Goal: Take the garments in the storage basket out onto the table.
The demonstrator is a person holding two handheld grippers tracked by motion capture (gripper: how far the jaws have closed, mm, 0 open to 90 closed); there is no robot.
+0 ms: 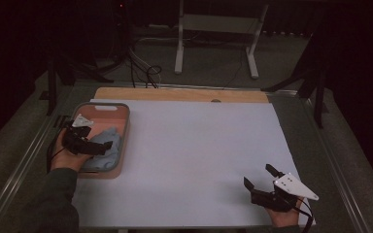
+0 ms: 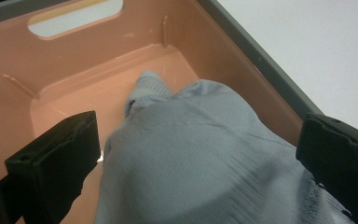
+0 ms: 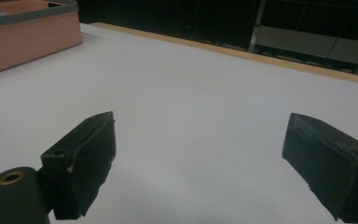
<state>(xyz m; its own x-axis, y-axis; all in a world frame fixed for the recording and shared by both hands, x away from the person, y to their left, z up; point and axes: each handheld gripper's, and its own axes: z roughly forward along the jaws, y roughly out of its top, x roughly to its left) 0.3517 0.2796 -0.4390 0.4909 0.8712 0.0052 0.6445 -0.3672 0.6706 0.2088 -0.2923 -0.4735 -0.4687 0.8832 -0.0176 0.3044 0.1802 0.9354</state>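
Observation:
A pink bin with a grey rim [image 1: 126,127] stands at the left of the white sheet. A crumpled light blue-grey cloth [image 1: 110,137] lies inside it. My left gripper [image 1: 96,140] hovers over the bin, open. In the left gripper view its jaws stand wide apart on either side of the cloth [image 2: 223,182], just above it, with the bin wall [image 2: 98,42] behind. My right gripper [image 1: 259,175] rests open near the sheet's front right corner. In the right gripper view the right gripper [image 3: 205,140] has bare sheet between its jaws.
The white sheet [image 1: 199,145] covers most of the table, with a wooden strip [image 1: 175,93] along its far edge. Beyond the table a white metal stand [image 1: 213,29] and loose cables [image 1: 145,68] sit on the dark floor. The bin [image 3: 28,37] shows far off in the right gripper view.

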